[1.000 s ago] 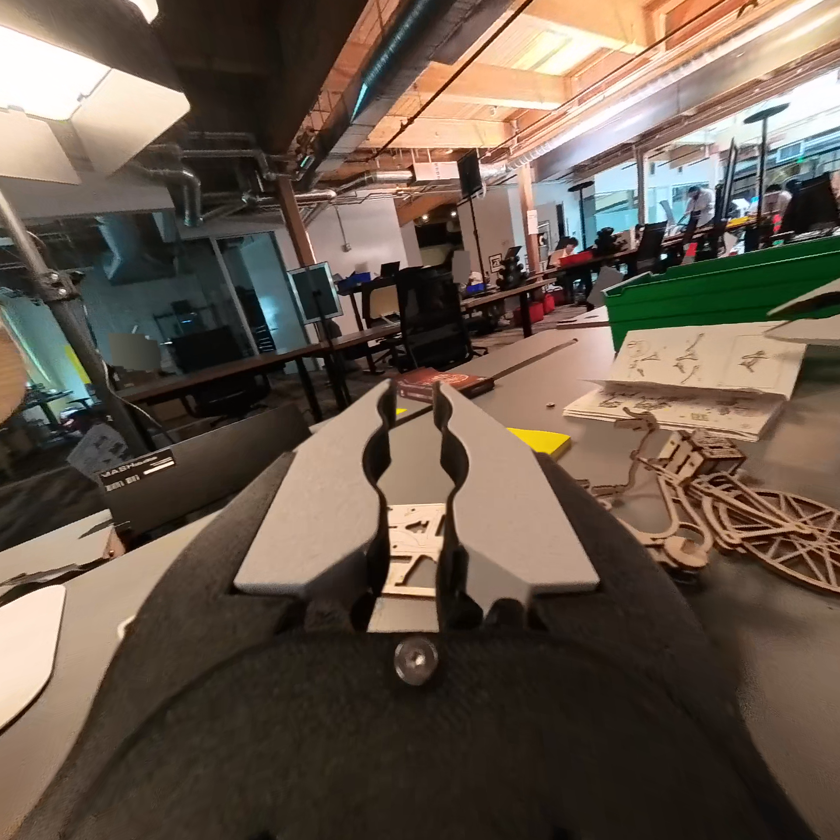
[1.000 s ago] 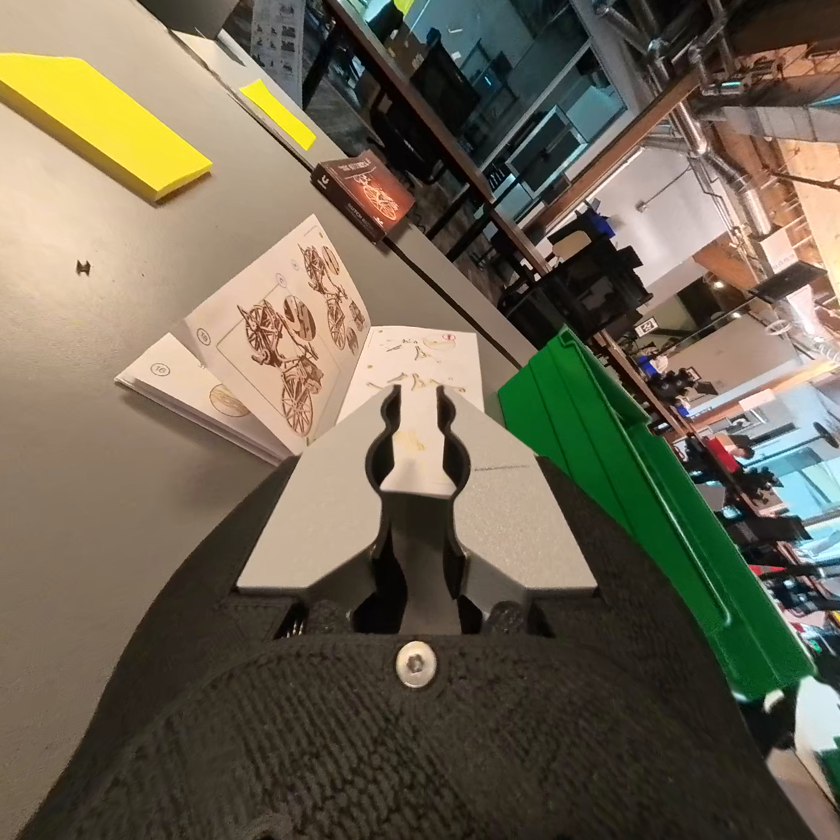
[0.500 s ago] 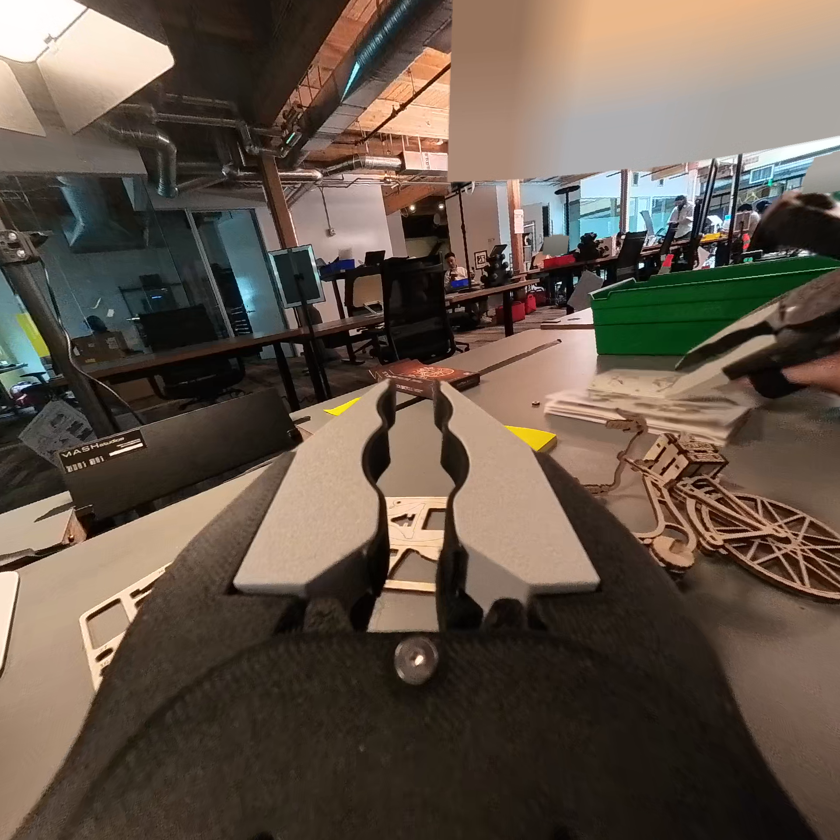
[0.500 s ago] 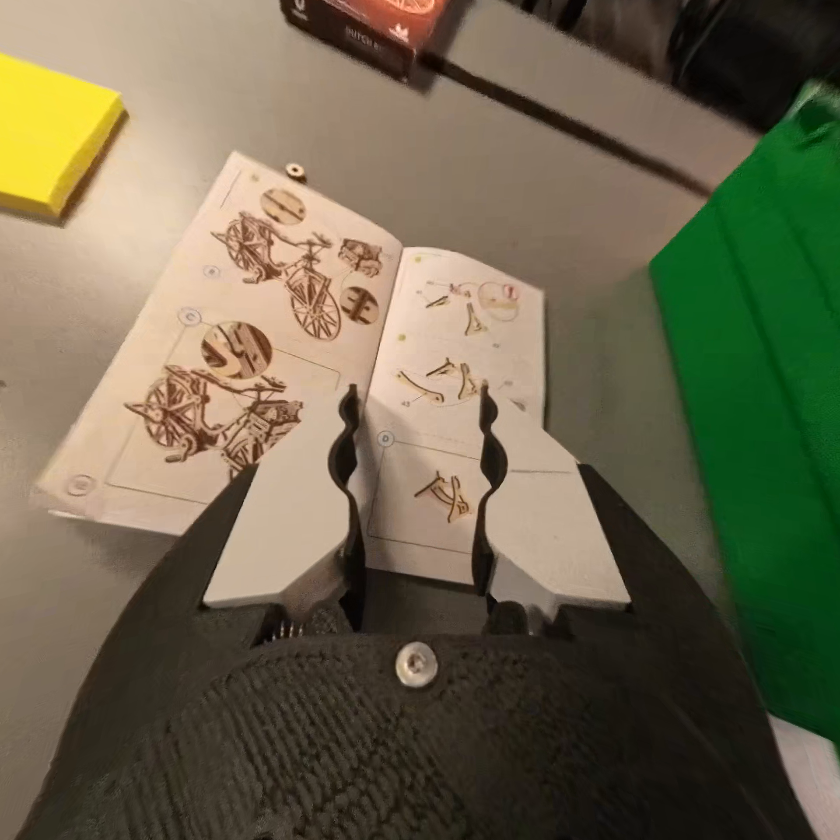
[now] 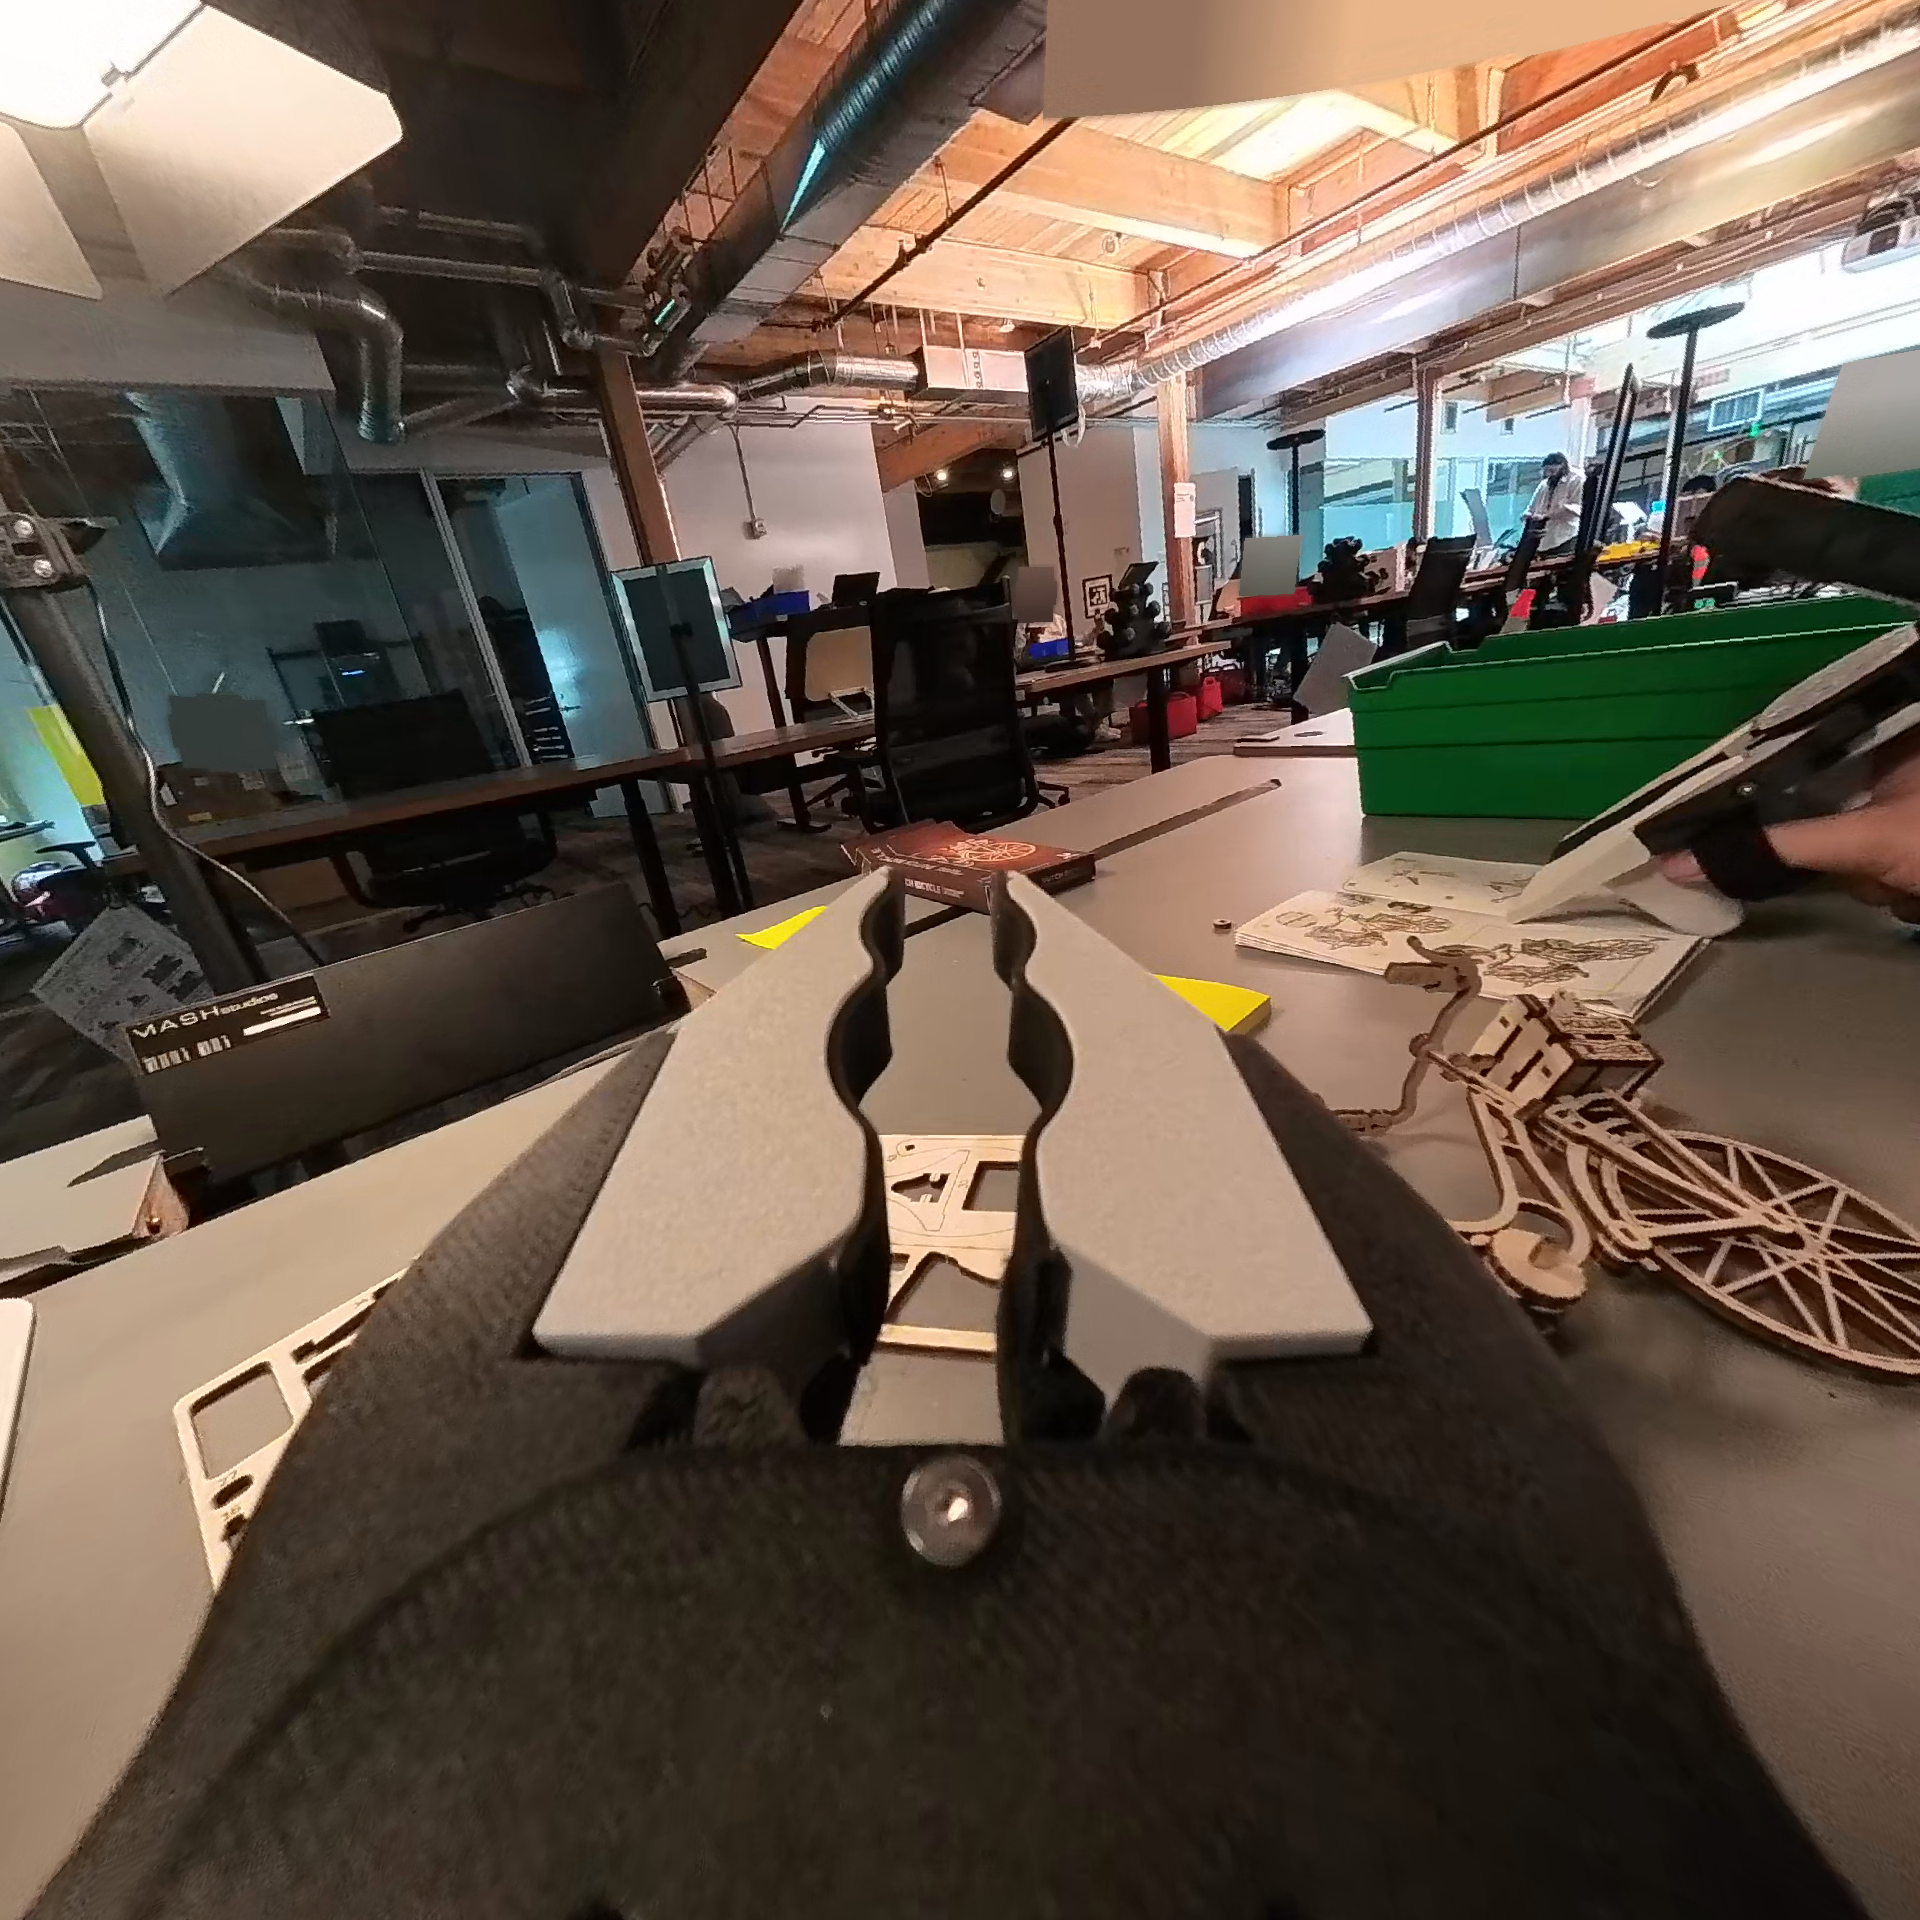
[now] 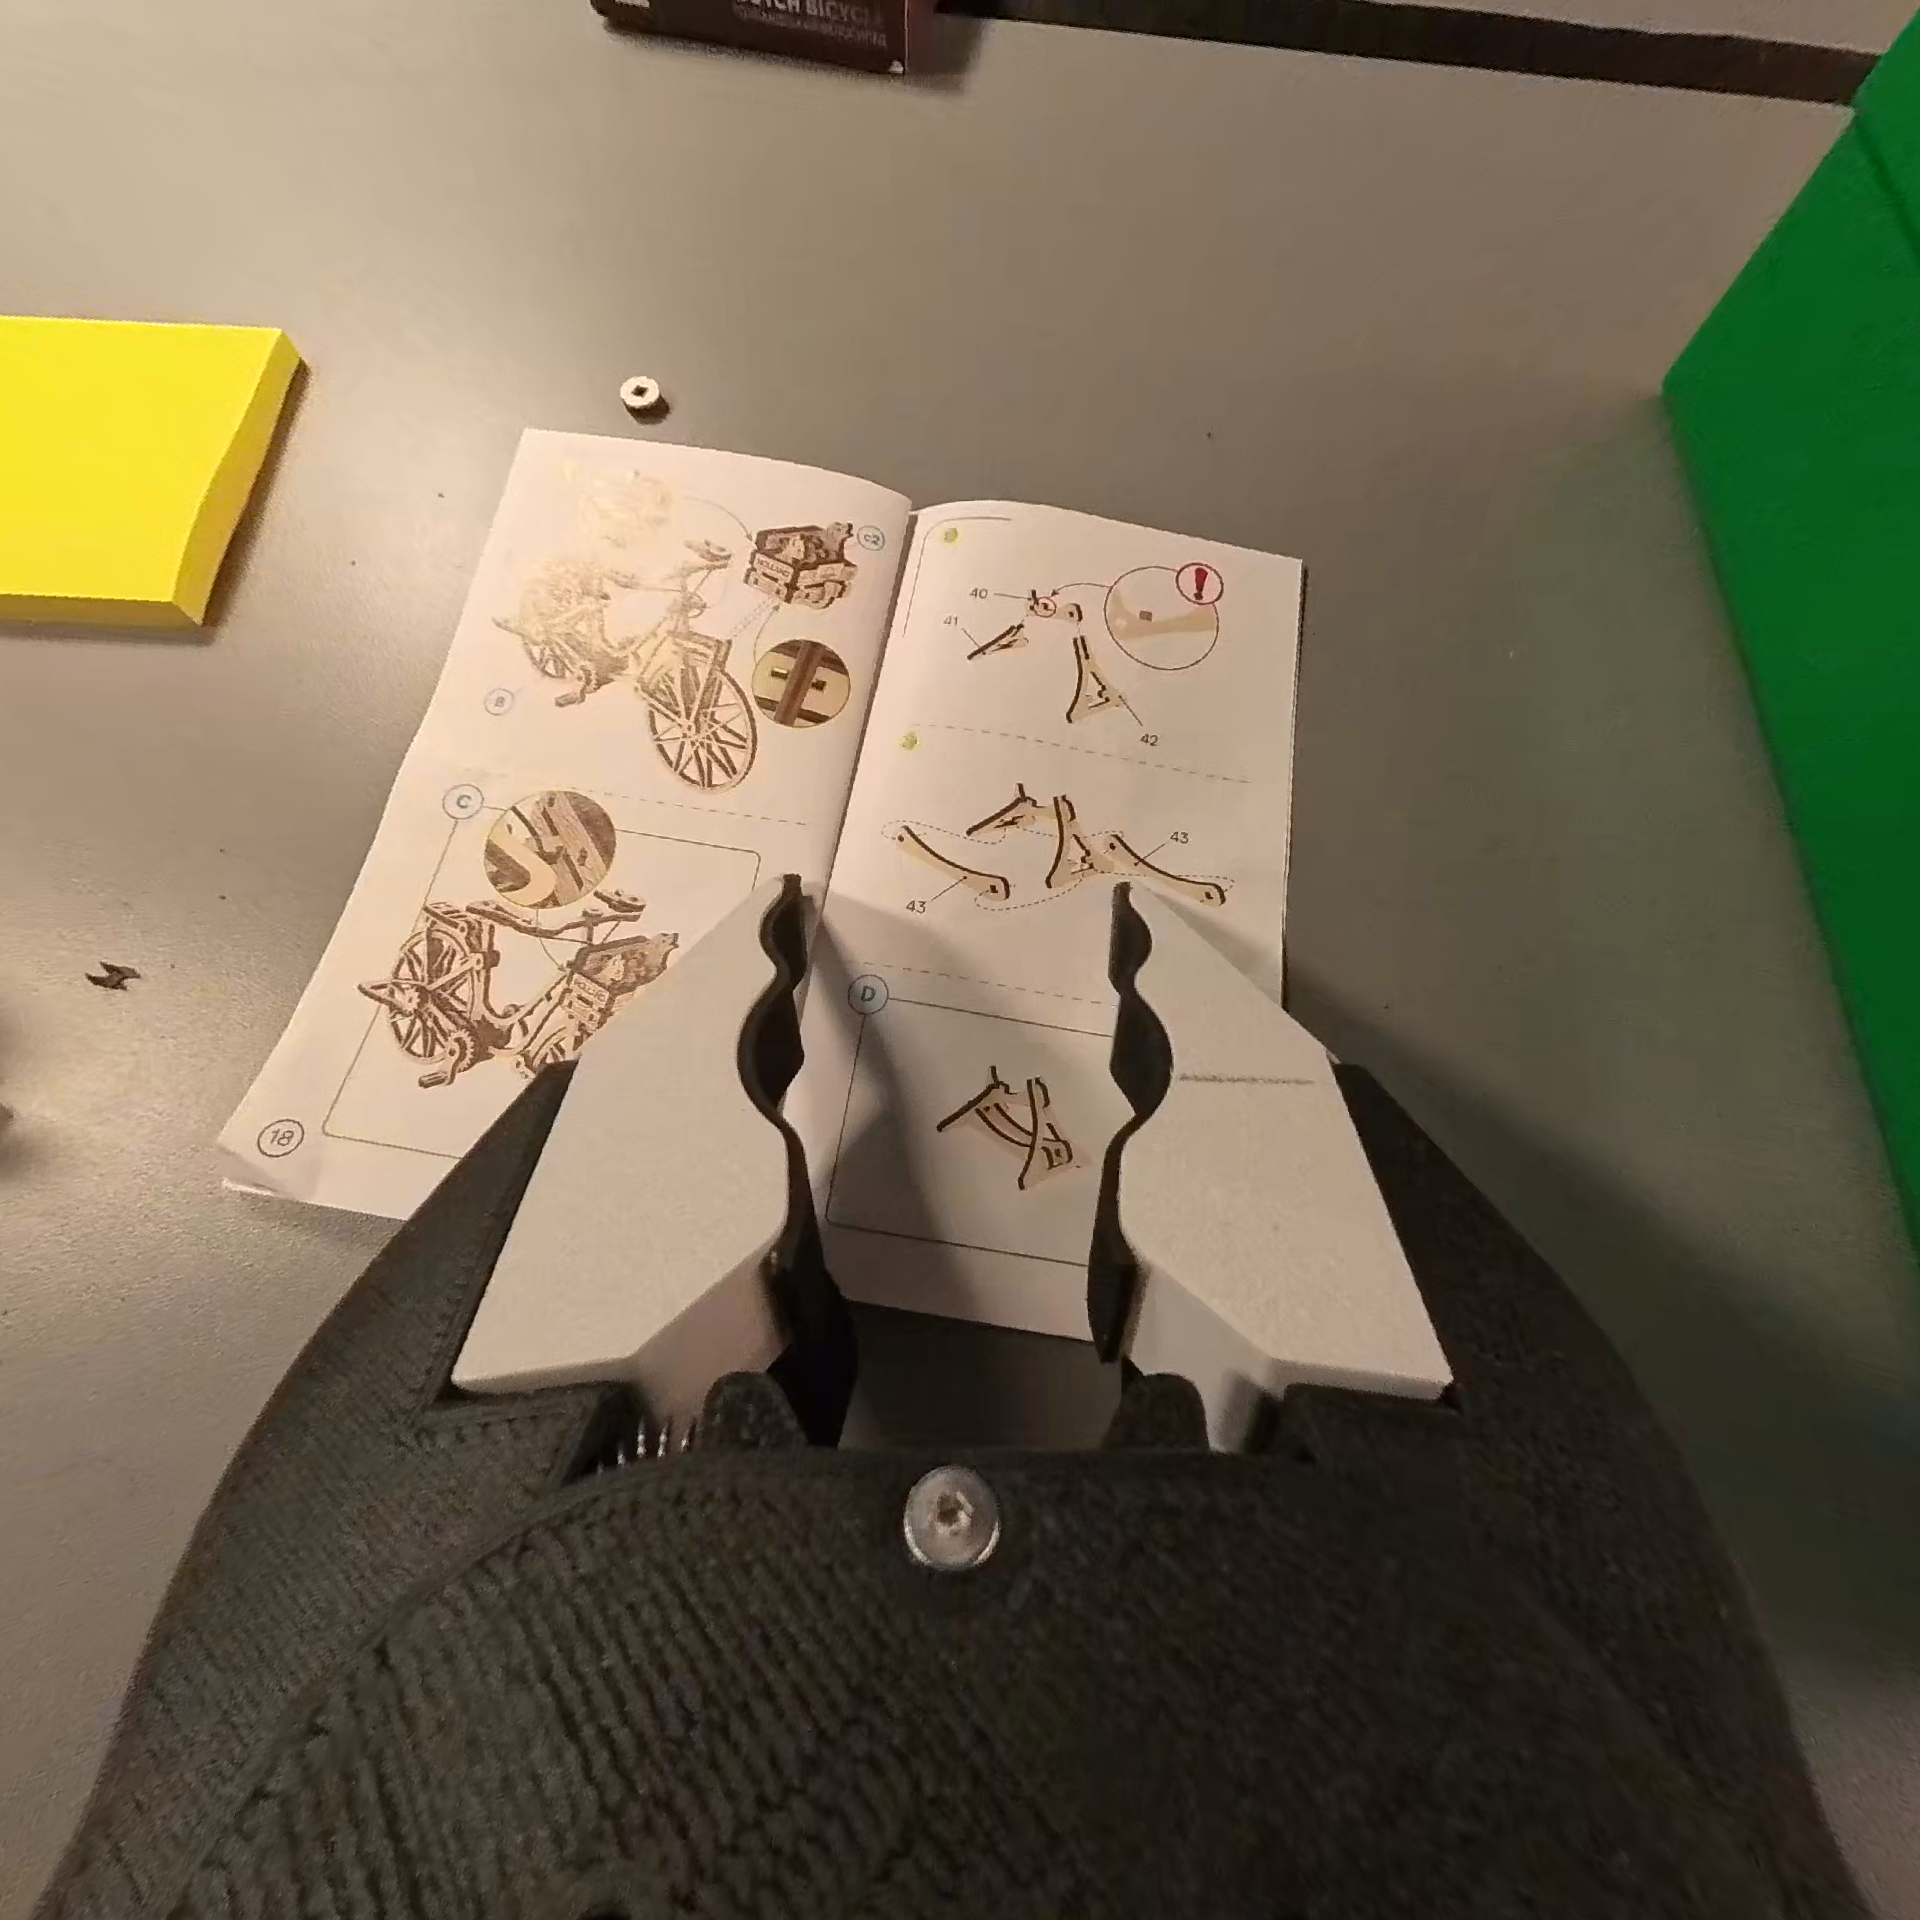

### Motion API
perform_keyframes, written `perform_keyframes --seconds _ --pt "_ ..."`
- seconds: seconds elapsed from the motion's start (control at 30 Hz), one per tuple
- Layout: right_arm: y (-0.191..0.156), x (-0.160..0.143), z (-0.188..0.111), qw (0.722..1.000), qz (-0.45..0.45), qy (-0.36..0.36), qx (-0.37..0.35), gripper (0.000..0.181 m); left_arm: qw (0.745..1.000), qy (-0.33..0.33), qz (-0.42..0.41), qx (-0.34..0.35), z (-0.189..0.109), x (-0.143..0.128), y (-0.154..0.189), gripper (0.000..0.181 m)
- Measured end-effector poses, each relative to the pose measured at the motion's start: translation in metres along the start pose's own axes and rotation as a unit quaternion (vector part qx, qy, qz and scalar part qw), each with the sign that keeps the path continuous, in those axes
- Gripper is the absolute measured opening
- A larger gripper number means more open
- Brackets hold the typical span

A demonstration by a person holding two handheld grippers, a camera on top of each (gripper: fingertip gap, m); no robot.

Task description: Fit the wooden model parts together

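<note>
A part-built wooden bicycle model [image 5: 1662,1195] lies on its side on the grey table, to the right of my left gripper [image 5: 943,904]. That gripper hovers low with its jaws drawn in to a narrow slit and nothing between them. A cut-out wooden parts sheet [image 5: 951,1195] lies flat under it. My right gripper [image 6: 961,894] is open and empty, pointing down at the right-hand page of the open instruction booklet [image 6: 727,727]. In the left wrist view the right gripper [image 5: 1621,873] rests its tip on the booklet [image 5: 1455,935], with a gloved hand behind it.
A green bin [image 5: 1610,717] stands behind the booklet and fills the right edge of the right wrist view [image 6: 1818,520]. A yellow pad [image 6: 114,468] lies left of the booklet. A dark box [image 5: 966,862] lies beyond. A small wooden ring [image 6: 644,393] and a dark scrap [image 6: 112,977] lie loose. The left gripper's tips are roughly 40 cm from the right gripper's.
My right gripper has let go of the booklet page, opened wide and tipped down over the booklet, which now lies flat. My left gripper has barely moved.
</note>
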State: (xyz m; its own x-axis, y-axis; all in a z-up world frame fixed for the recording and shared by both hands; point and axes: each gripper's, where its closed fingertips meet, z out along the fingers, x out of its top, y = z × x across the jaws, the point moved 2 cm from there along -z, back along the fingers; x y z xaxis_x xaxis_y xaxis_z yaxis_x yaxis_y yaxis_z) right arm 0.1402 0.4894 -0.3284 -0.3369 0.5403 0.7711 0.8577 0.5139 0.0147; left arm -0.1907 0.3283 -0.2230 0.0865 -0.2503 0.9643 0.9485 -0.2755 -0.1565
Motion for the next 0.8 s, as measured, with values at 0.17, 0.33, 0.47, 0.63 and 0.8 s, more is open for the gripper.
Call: perform_keyframes --seconds 0.17,0.33,0.47,0.63,0.8 --pt "0.0 0.001 -0.001 1.0 -0.011 0.003 -0.009 0.058 1.0 0.003 0.001 0.003 -0.001 0.001 0.0 0.015" --pt "-0.001 0.003 -0.002 0.999 -0.036 0.01 -0.029 0.057 0.999 0.023 -0.003 0.029 -0.005 0.008 -0.008 0.017" --pt "-0.004 0.01 -0.008 0.996 -0.06 0.042 -0.042 0.071 0.997 0.041 -0.019 0.067 -0.013 0.014 -0.027 0.017" --pt "-0.079 0.097 -0.061 0.971 -0.11 0.207 0.055 0.076 0.988 0.05 0.027 0.144 -0.029 0.021 -0.068 0.017" --pt "-0.216 0.145 -0.043 0.938 -0.214 0.113 0.248 0.075 0.981 0.037 0.045 0.184 -0.038 0.016 -0.093 0.017"
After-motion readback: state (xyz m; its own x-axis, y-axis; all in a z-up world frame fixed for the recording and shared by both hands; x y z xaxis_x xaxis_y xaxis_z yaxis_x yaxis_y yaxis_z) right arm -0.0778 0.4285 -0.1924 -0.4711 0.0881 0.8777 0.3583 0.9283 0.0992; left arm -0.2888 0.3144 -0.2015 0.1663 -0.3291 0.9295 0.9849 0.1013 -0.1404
